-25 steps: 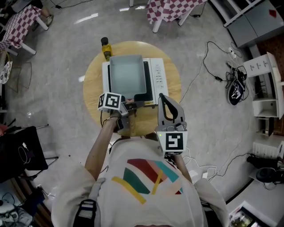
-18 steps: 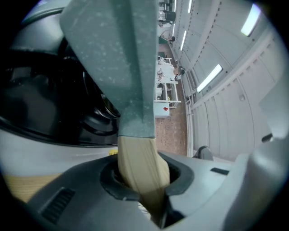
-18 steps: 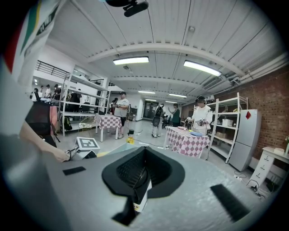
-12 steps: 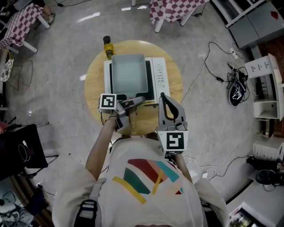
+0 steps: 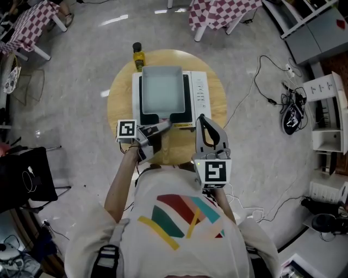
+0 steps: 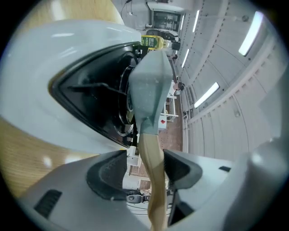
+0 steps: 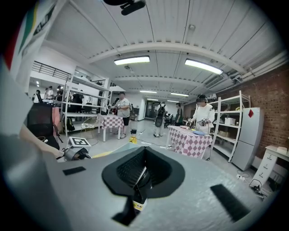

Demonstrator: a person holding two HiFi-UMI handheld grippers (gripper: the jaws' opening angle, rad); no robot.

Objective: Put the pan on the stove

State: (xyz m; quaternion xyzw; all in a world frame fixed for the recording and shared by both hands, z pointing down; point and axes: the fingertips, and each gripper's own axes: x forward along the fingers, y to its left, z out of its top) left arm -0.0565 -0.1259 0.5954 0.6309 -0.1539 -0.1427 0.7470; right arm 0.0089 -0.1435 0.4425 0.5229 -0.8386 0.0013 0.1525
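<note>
The grey rectangular pan (image 5: 161,89) sits on the black top of the white stove (image 5: 200,95), which stands on the round wooden table (image 5: 119,98). My left gripper (image 5: 161,126) is at the table's near edge, level with the pan's wooden handle (image 6: 151,167). Its jaws have just been opening. They stand open, one on each side of the handle, with a gap on both sides. In the left gripper view the pan (image 6: 149,85) rests on the stove (image 6: 86,94) straight ahead. My right gripper (image 5: 202,120) hovers shut over the table's near right edge with nothing in it (image 7: 140,176).
A yellow oil bottle (image 5: 139,56) stands on the table behind the stove's far left corner. Cables and a dark bag (image 5: 291,114) lie on the floor at the right. Chequered tables (image 5: 223,11) stand beyond, and a black chair (image 5: 24,182) is at the left.
The left gripper's jaws have opened off the pan handle, and the gripper has drawn back a little toward me and to the left. Pan and right gripper have kept still.
</note>
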